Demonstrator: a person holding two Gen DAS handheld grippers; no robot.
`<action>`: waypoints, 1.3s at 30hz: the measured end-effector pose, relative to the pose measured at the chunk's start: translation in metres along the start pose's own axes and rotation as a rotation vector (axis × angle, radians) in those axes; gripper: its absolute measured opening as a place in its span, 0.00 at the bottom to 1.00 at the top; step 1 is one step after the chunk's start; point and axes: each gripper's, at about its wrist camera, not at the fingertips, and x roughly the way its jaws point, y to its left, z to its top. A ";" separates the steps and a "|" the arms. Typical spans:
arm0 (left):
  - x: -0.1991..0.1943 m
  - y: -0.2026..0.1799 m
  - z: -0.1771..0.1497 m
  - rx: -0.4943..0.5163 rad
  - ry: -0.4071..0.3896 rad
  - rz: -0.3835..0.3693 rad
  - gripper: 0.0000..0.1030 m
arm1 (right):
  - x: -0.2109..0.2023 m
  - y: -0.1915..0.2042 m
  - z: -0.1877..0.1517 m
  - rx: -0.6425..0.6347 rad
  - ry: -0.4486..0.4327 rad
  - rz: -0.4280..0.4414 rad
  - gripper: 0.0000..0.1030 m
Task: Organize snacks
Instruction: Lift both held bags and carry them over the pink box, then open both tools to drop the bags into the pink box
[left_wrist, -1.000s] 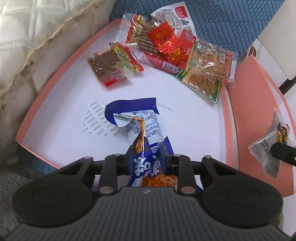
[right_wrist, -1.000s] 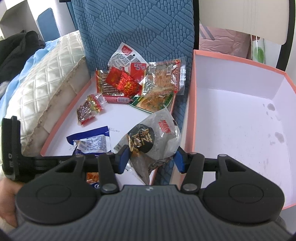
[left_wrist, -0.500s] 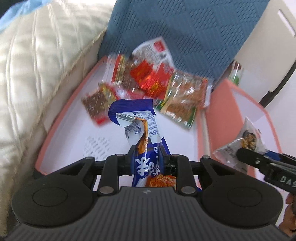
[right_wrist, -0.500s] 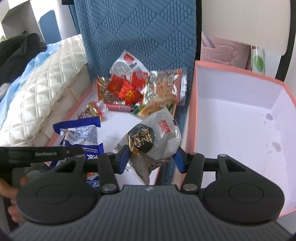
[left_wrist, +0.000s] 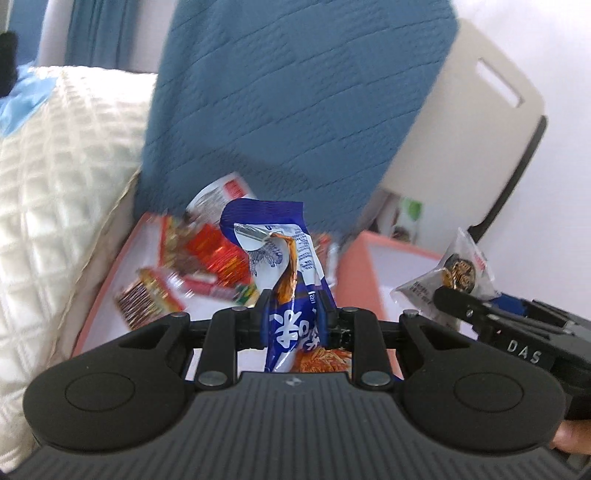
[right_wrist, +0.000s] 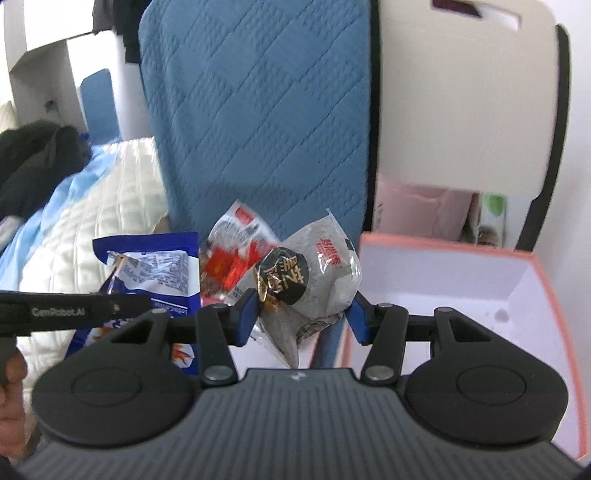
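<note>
My left gripper (left_wrist: 293, 314) is shut on a blue and white snack packet (left_wrist: 284, 273), which stands up between its fingers, lifted above the pink-rimmed tray (left_wrist: 107, 291). The same blue packet (right_wrist: 155, 269) shows at the left of the right wrist view. My right gripper (right_wrist: 301, 314) is shut on a clear grey snack bag with a black and gold label (right_wrist: 306, 277), held in the air between the tray and the pink box (right_wrist: 443, 247). That grey bag (left_wrist: 450, 280) and the right gripper (left_wrist: 461, 302) appear at the right of the left wrist view.
Several red, orange and green snack packets (left_wrist: 192, 273) lie blurred in the tray's far part. The white-lined pink box (right_wrist: 498, 295) stands to the right. A blue quilted cushion (right_wrist: 258, 110) rises behind, and a cream quilted cover (left_wrist: 55, 184) lies to the left.
Both grippers have risen with their packets, the left more than the right. The views have tilted up, so the tray now sits lower and the blue cushion fills more of each view.
</note>
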 end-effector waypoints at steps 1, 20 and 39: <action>0.000 -0.006 0.003 0.006 -0.005 -0.011 0.27 | -0.004 -0.005 0.002 0.005 -0.009 -0.009 0.52; 0.049 -0.125 -0.004 0.120 0.121 -0.103 0.27 | -0.034 -0.109 -0.004 0.081 0.071 -0.165 0.52; 0.135 -0.141 -0.071 0.122 0.318 -0.096 0.27 | 0.031 -0.170 -0.063 0.181 0.272 -0.163 0.52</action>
